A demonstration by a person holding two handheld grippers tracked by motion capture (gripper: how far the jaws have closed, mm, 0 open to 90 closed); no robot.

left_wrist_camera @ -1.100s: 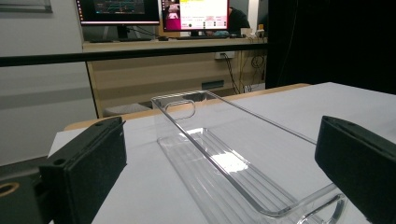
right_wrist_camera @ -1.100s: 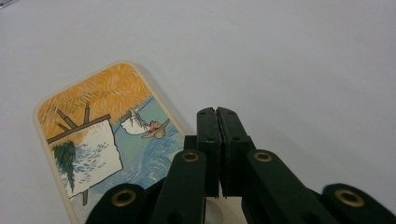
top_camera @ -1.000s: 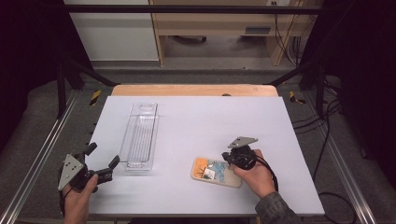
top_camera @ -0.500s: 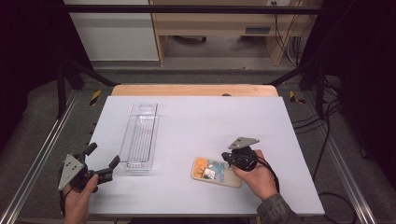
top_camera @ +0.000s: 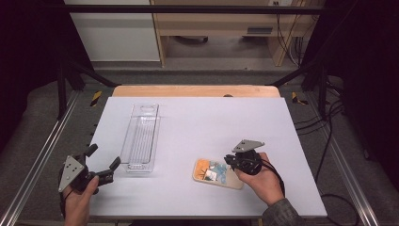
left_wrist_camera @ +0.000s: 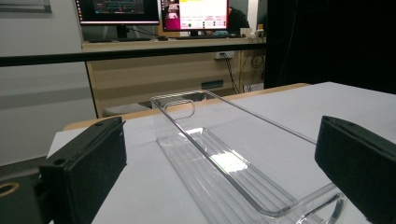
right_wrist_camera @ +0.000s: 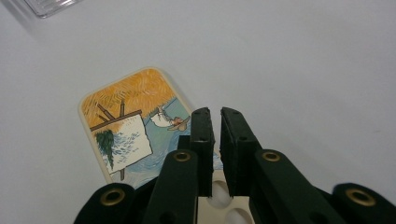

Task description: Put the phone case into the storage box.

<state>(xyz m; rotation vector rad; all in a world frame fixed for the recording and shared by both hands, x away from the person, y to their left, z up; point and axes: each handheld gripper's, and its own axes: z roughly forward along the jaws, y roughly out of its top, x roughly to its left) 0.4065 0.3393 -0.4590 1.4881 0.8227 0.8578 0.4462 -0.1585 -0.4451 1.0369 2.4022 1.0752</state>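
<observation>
Right hand-held gripper (right_wrist_camera: 215, 116): its two black jaws stand almost together with a narrow slit between them, having just been opening slightly; nothing visible is clamped in the slit. The tips hover over the near end of a flat card (right_wrist_camera: 135, 126) with rounded corners, printed with an orange sky, a white canvas on an easel and a small figure. In the high view the same gripper (top_camera: 230, 160), carried in the person's right hand (top_camera: 261, 181), sits at the right end of the card (top_camera: 214, 173), which lies flat on the white bench (top_camera: 226, 122) toward its front right. Whether the jaw tips touch the card cannot be told.

Left hand-held gripper (top_camera: 101, 165): jaws spread wide, holding nothing, gripped in the left hand (top_camera: 80, 202) at the front left corner of the bench. It points at the near end of a long clear plastic tray (top_camera: 141, 136), just short of it. In the left gripper view the tray (left_wrist_camera: 224, 158) runs away between the two open jaws, its ribbed floor bare and a slot handle at each end.

Tray and card lie apart on the bench, tray to the left, card to the right.
</observation>
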